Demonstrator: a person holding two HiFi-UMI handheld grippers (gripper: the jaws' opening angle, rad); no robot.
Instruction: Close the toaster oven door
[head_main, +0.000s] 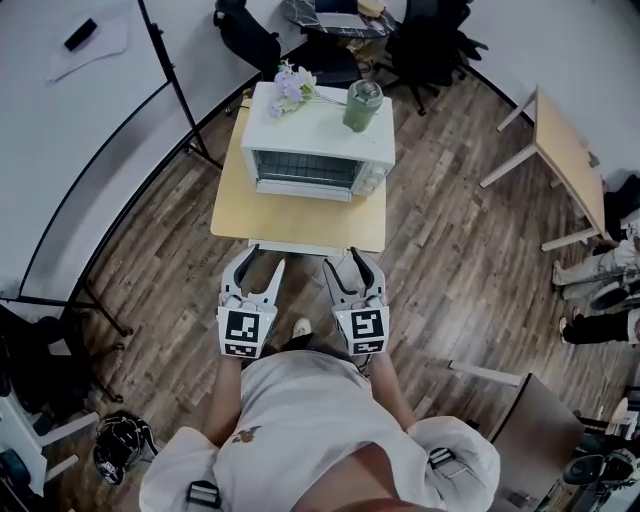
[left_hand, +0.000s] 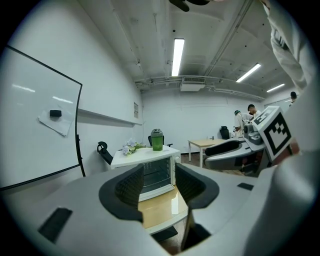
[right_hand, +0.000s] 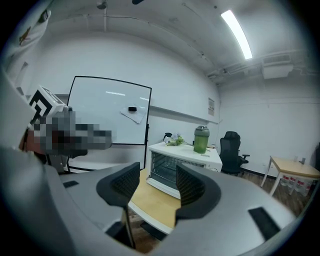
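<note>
A small light-wood table (head_main: 300, 222) stands on a dark plank floor (head_main: 440, 270). It carries a white toaster oven (head_main: 318, 150) set toward its far edge, with bare tabletop showing in front. On the oven's flat top lie a spray of pale flowers (head_main: 290, 88) at the left and a green lidded tumbler (head_main: 362, 105), upright, at the right. Elsewhere on the same floor, well apart from the small table, stand a second light-wood table (head_main: 565, 160) on white legs at the right, black office chairs (head_main: 430, 45) beyond, and a black-framed whiteboard (head_main: 80, 150) at the left.
</note>
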